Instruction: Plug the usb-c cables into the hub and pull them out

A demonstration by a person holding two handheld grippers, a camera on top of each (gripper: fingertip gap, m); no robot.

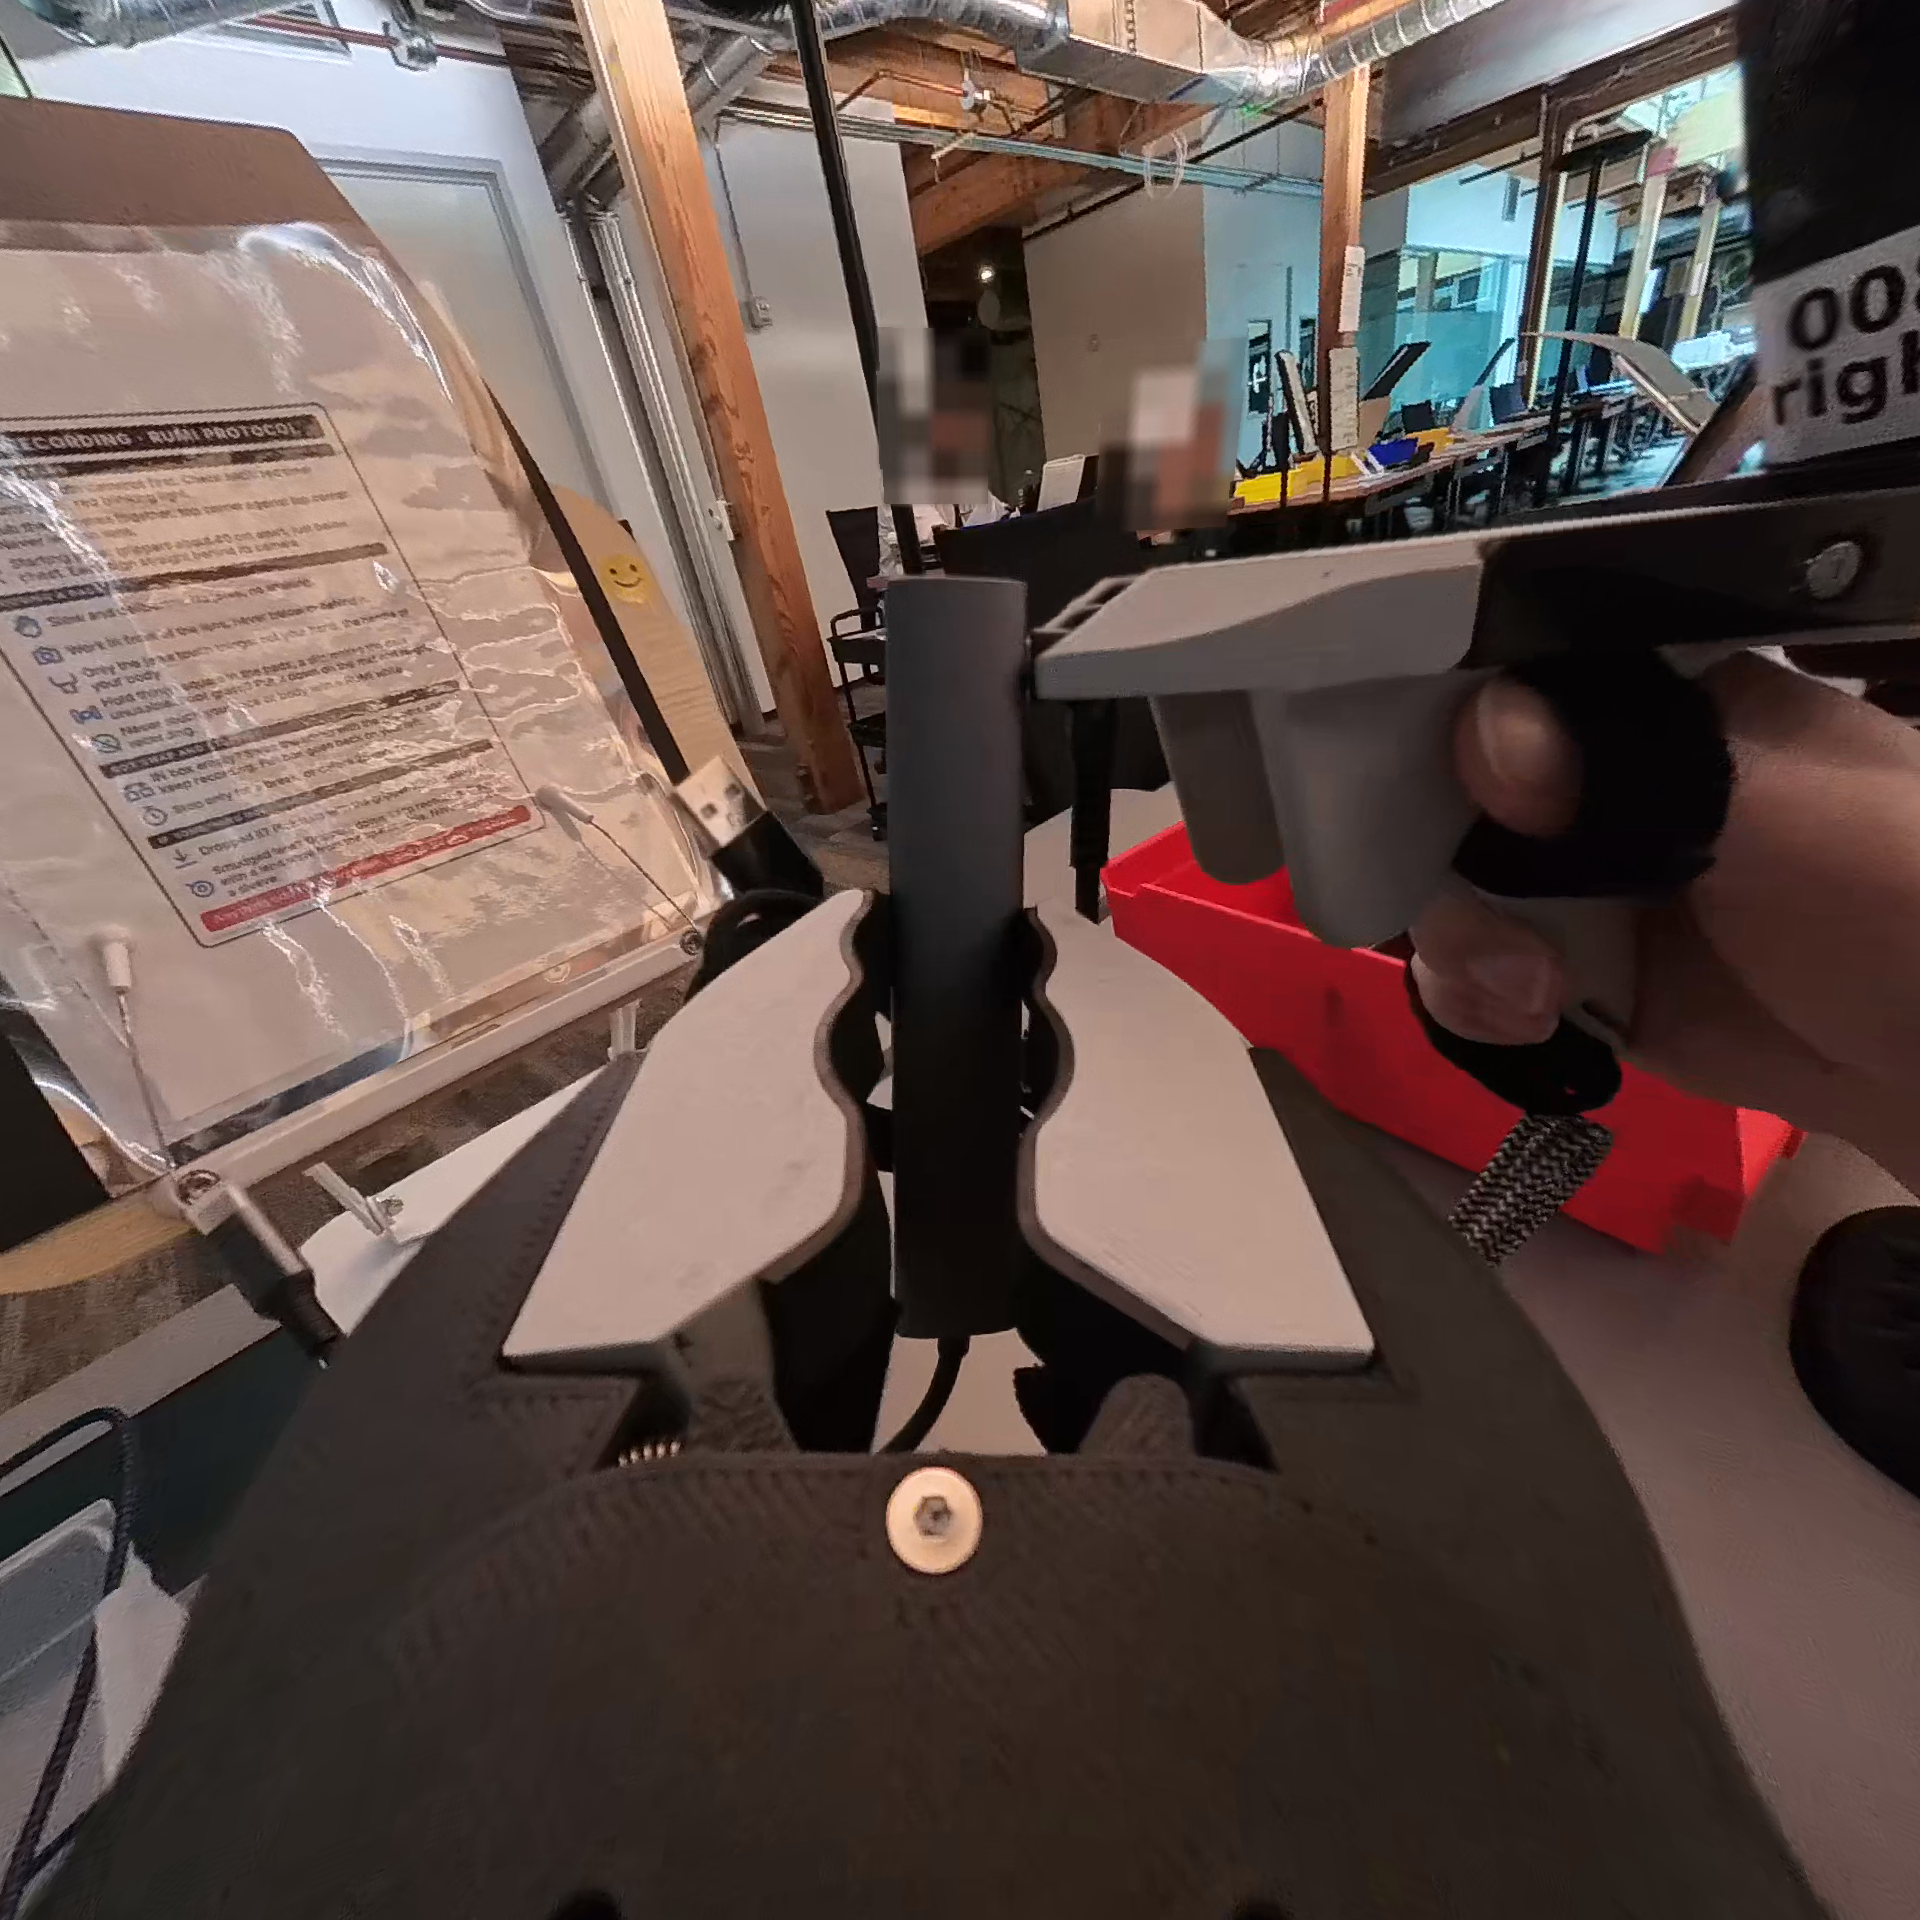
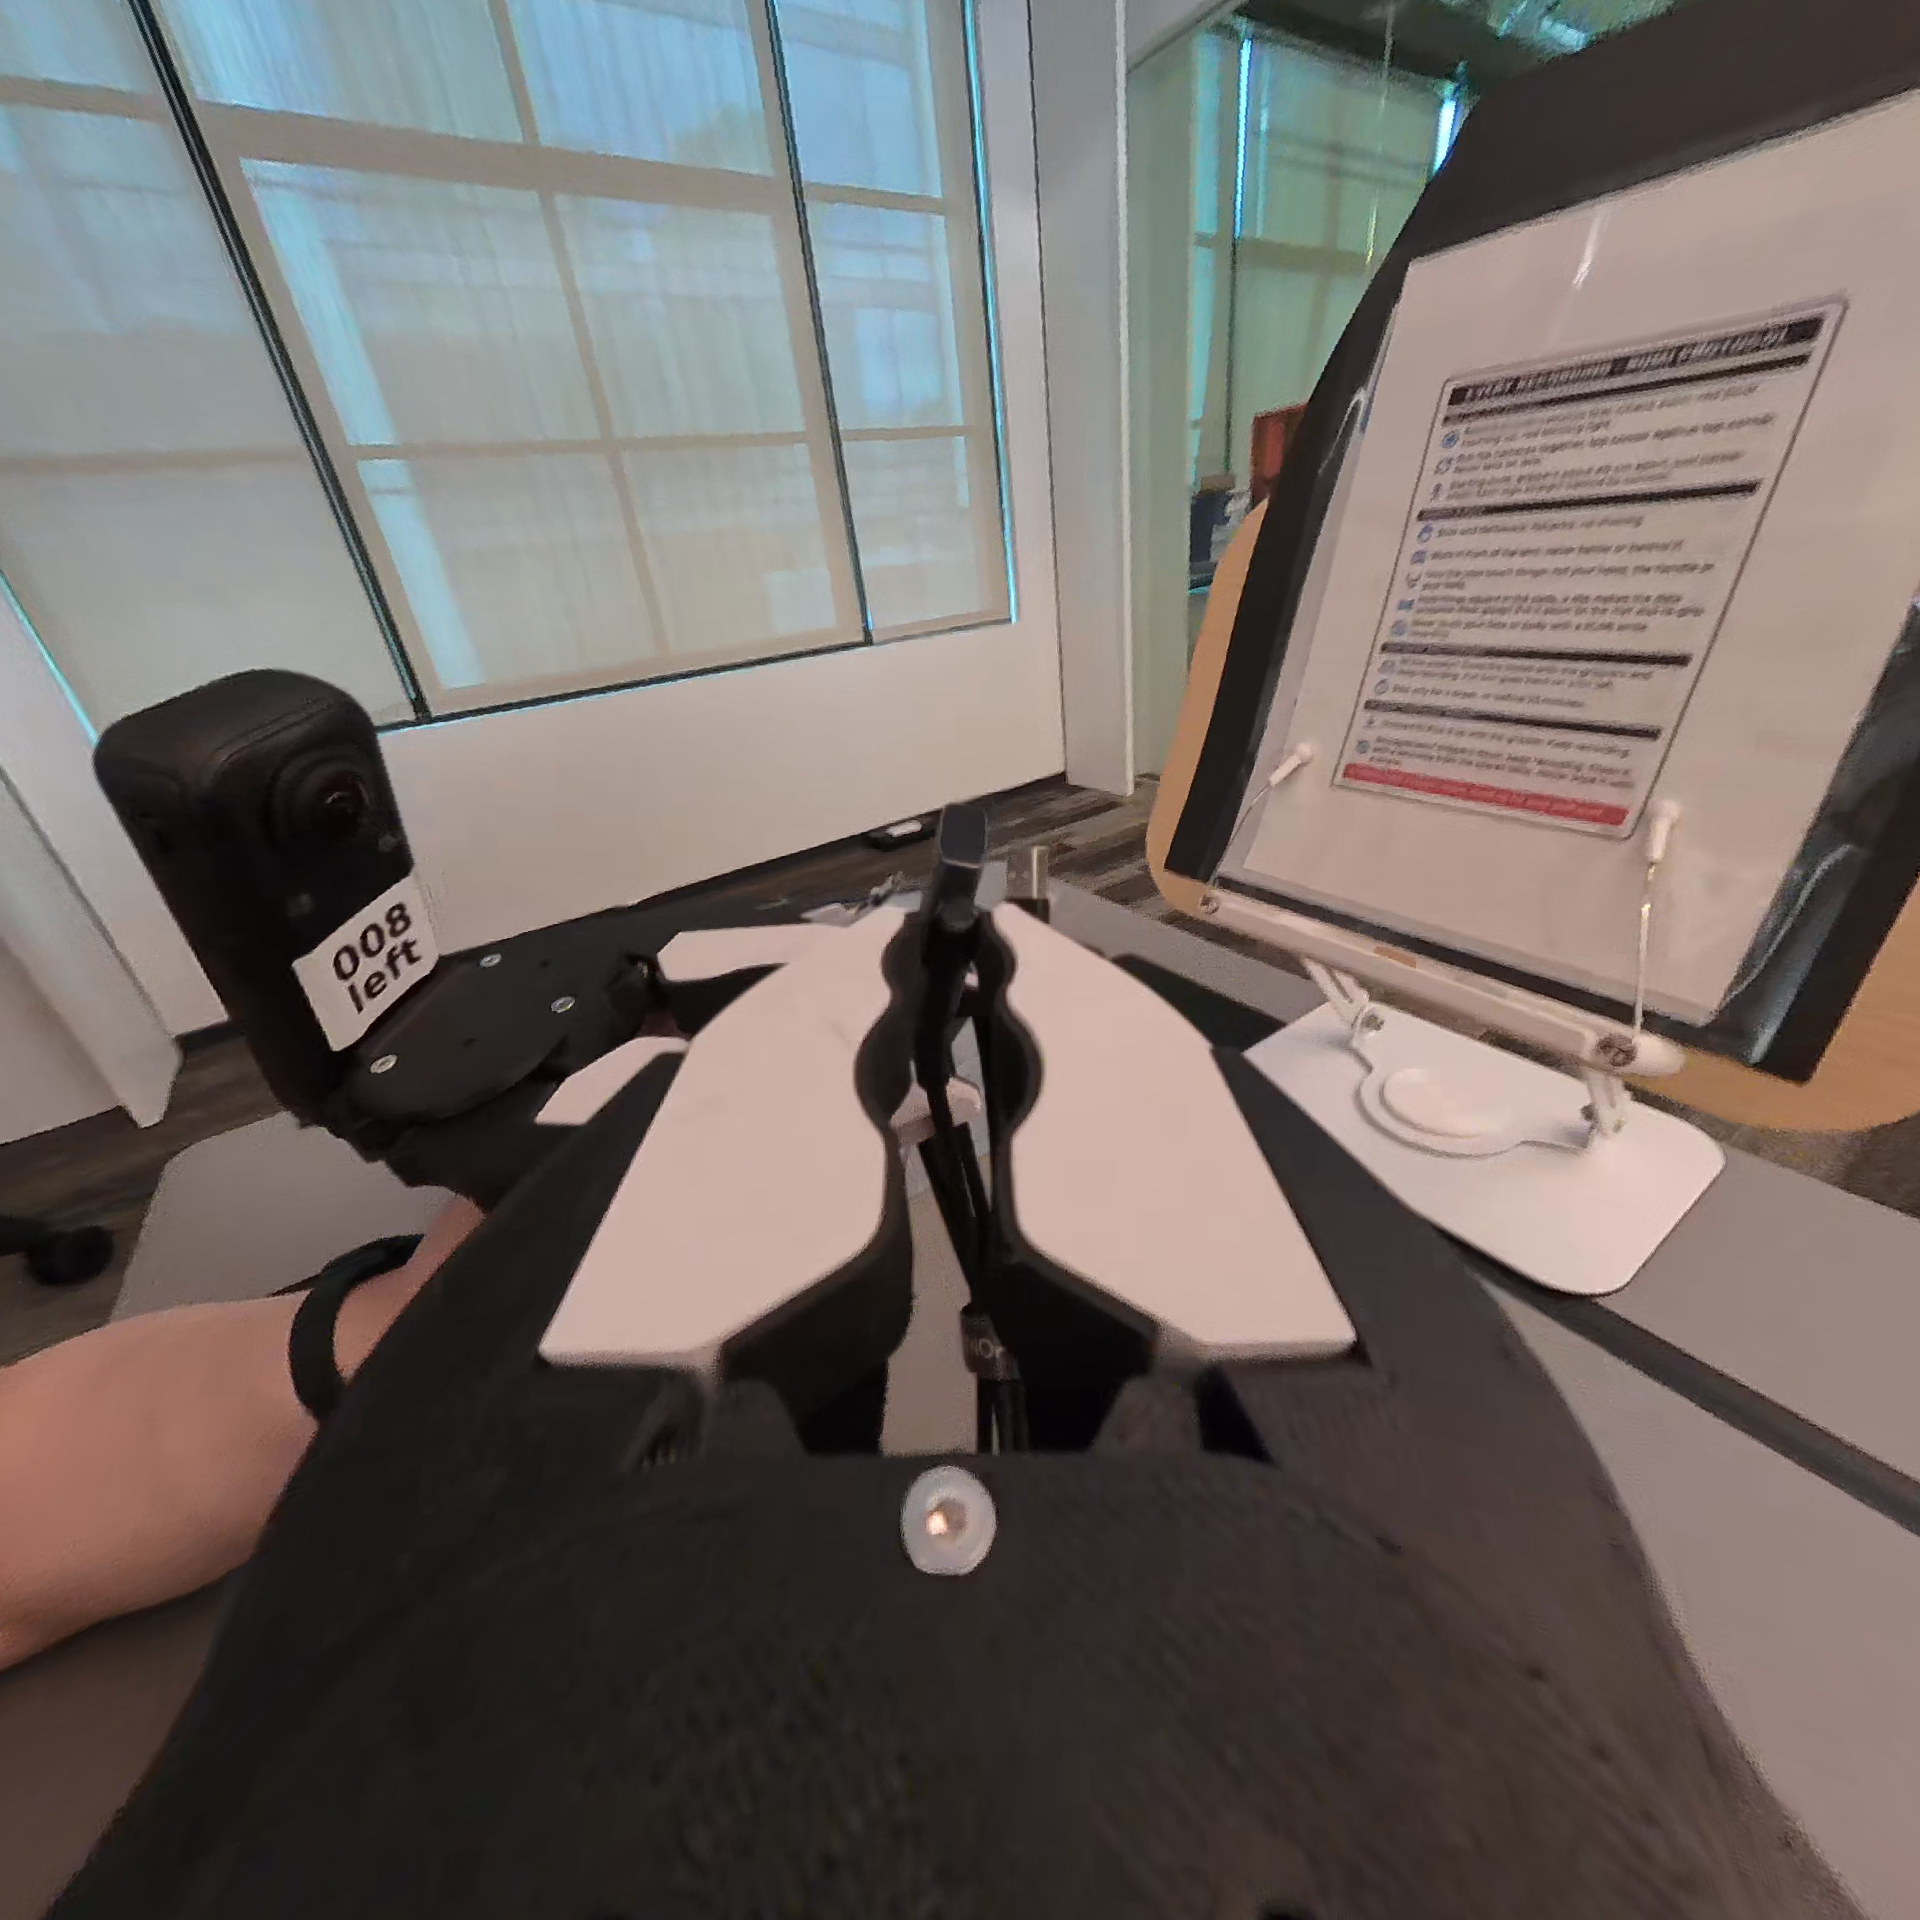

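Filling the lower half of the left wrist view, your left gripper (image 1: pixel 951 997) has its jaws clamped on the dark grey hub (image 1: pixel 954 935), which stands upright at the frame's centre with a black cord hanging from its lower end. From the right edge of that view your right gripper (image 1: pixel 1049 665) reaches in sideways, its grey finger tips touching the hub's upper right side. Behind it, at right centre, sits a red bin (image 1: pixel 1351 1018); you cannot see what it holds, since the gripper and your hand (image 1: pixel 1662 883) cover its opening. In the right wrist view your right gripper's jaws are pressed together on a thin black usb-c cable (image 2: pixel 940 1049), its plug (image 2: pixel 961 847) poking out past the tips at centre frame. A document stand (image 2: pixel 1507 1174) with a printed sheet stands at right. A loose USB-A plug (image 1: pixel 717 805) shows left of the hub.
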